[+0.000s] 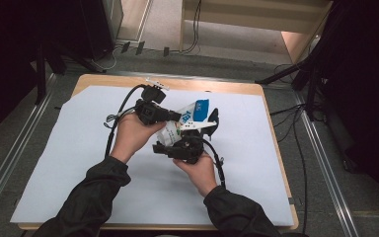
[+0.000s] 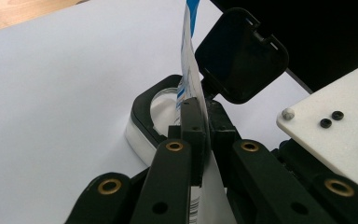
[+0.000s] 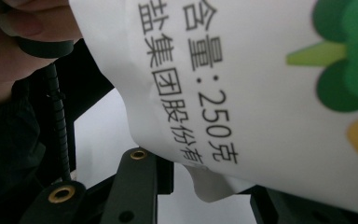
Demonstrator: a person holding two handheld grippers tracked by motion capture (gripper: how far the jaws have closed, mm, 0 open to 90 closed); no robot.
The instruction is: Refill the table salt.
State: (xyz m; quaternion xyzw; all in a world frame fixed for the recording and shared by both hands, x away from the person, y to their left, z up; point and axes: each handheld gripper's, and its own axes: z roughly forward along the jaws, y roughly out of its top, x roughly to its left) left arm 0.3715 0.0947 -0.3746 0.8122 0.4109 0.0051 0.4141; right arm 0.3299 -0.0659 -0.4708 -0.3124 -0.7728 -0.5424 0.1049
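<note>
One white bag (image 1: 187, 120) with a blue end is hanging above the surface (image 1: 69, 148) between two grippers, over one open black-lidded container (image 2: 144, 109). The left gripper (image 2: 204, 122) is clamping the bag's thin edge between fully closed jaws. The right gripper (image 3: 205, 186) is standing partly open with the bag's lower corner between its jaws; whether they are pressing it I cannot tell, and the print is reading "250克".

A white printed bag (image 3: 261, 93) is hanging close above the right claw (image 3: 200, 186), its lower edge lying between the black jaws.
</note>
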